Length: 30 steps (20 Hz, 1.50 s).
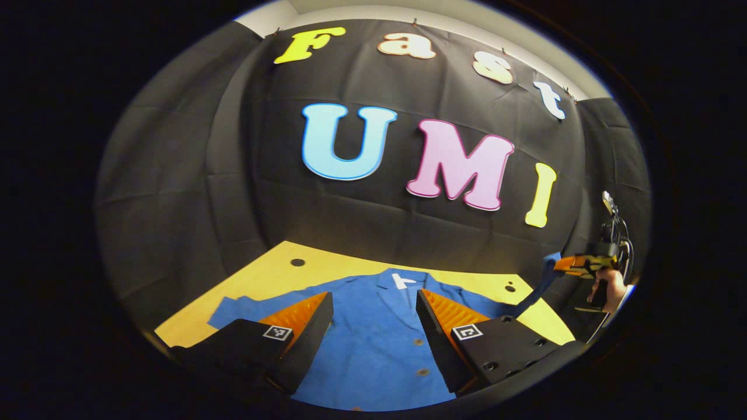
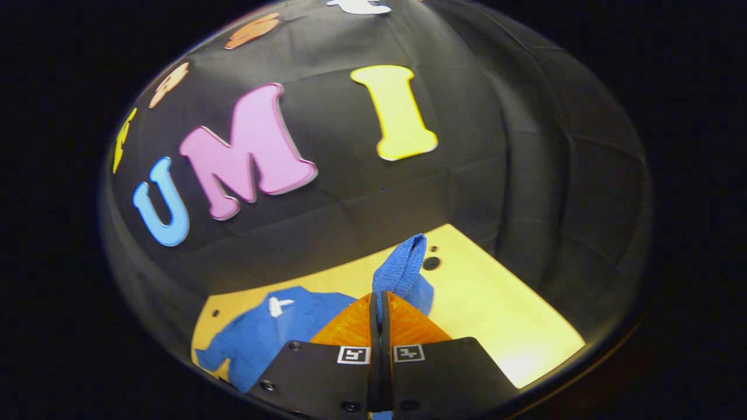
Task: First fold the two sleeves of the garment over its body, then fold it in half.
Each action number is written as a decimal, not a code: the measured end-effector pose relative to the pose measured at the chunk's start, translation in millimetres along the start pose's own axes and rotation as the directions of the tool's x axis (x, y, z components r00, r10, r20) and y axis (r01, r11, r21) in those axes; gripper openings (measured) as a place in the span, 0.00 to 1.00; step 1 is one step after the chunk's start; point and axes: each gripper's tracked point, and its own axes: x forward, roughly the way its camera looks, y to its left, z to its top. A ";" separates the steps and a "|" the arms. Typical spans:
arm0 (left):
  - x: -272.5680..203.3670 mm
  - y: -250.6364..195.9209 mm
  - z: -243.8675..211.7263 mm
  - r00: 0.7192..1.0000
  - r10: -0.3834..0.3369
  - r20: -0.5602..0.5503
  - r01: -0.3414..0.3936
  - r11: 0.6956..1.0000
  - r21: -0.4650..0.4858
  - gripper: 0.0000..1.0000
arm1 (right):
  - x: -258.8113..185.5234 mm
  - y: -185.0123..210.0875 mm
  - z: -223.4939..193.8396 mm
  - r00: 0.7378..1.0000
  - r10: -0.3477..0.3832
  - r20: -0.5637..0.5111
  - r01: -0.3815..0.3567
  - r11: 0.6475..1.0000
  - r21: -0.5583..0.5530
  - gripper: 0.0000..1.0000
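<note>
Right gripper view: ribbed blue sleeve (image 2: 402, 269)

A yellow table (image 1: 274, 274) carries a blue garment (image 1: 373, 344) spread flat across its middle, collar toward the far edge, one sleeve reaching toward the left edge

Shirt (image 1: 373, 344) lies flat on the table (image 1: 262, 280), collar toward the back wall. Left gripper (image 1: 373, 326) hangs over the shirt's middle, fingers apart. Right gripper (image 2: 379, 326), at the table's right edge, pinches one sleeve (image 2: 402, 268), lifted off the table.
</note>
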 end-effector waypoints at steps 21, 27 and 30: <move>-109.5 243.0 -61.3 0.922 0.367 -0.126 -0.368 0.930 0.019 0.82 | 120.0 383.5 -300.9 0.805 0.323 -0.498 -0.323 0.942 0.089 0.06; -53.6 242.2 -79.2 0.939 0.287 -0.190 -0.311 0.944 -0.110 0.82 | 79.8 398.2 -273.6 0.725 0.464 -0.509 -0.451 0.878 0.159 0.94; -13.6 254.5 -96.3 0.932 0.256 -0.257 -0.291 0.951 -0.106 0.83 | 42.2 376.8 -216.4 0.753 0.488 -0.442 -0.520 0.852 0.055 0.97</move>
